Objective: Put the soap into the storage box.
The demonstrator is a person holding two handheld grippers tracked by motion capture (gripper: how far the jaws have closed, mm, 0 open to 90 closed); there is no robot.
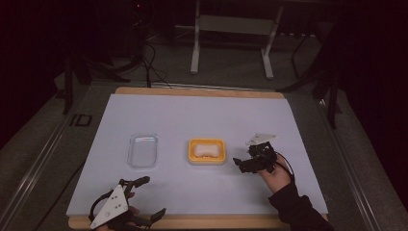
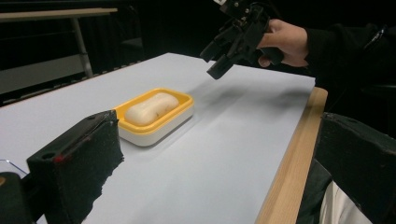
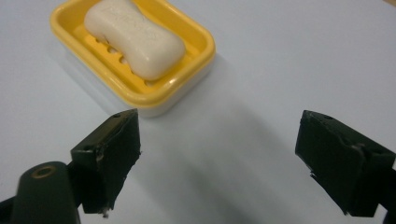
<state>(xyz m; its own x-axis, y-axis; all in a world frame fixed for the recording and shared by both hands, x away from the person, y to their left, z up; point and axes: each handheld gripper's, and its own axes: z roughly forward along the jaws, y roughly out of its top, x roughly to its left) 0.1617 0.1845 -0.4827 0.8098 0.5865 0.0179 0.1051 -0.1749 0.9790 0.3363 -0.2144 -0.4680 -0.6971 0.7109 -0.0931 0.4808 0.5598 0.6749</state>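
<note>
— On the table, under a white sheet with a wooden edge along the near side: what, from biggest down?

— Clear plastic lid lying flat left of centre. Just to its right, apart from it, a yellow soap dish on a white base, near the middle of the sheet. Inside the dish, a cream bar of soap, lying flat on the slotted tray.

— And the tools?

— Right gripper held above the sheet just right of the dish, pointing toward it, not touching. Jaws spread wide, nothing between them; seen from the right gripper view, the dish sits ahead and to the left of the gap.

— Left one?

— Left gripper low at the near edge, well apart from dish and lid. Likewise released, jaws wide, holding nothing.
</note>
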